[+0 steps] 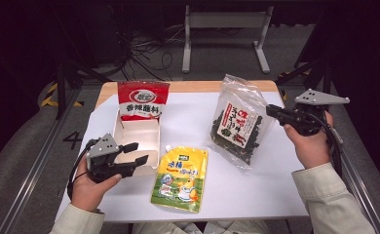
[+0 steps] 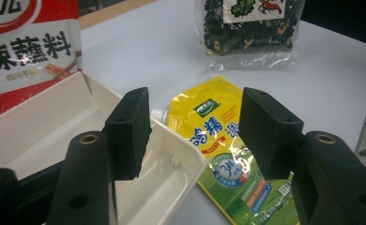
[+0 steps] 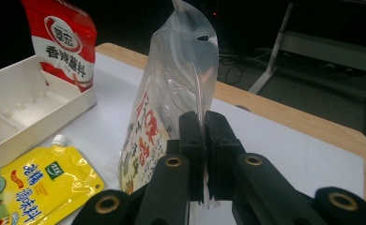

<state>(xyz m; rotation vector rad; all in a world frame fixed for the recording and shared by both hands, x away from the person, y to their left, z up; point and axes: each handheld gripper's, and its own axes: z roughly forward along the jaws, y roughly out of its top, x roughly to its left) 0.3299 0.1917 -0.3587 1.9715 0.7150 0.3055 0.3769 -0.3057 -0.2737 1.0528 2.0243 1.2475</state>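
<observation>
My right gripper (image 1: 269,110) is shut on the side edge of a clear bag of dark dried greens (image 1: 237,124), which hangs tilted above the table's right half. In the right gripper view the jaws (image 3: 204,123) pinch the bag's plastic (image 3: 181,70), which stands upright. My left gripper (image 1: 139,152) is open at the near right corner of a white tray (image 1: 140,136). In the left gripper view the tray's wall (image 2: 190,154) runs between the two pads of the left gripper (image 2: 195,131), with a gap on the right side.
A red and white packet (image 1: 143,100) leans at the tray's far end. A yellow spouted pouch (image 1: 180,178) lies flat just right of the tray, under the left gripper's right jaw (image 2: 214,136). The white tabletop (image 1: 275,185) ends near the person's sleeves.
</observation>
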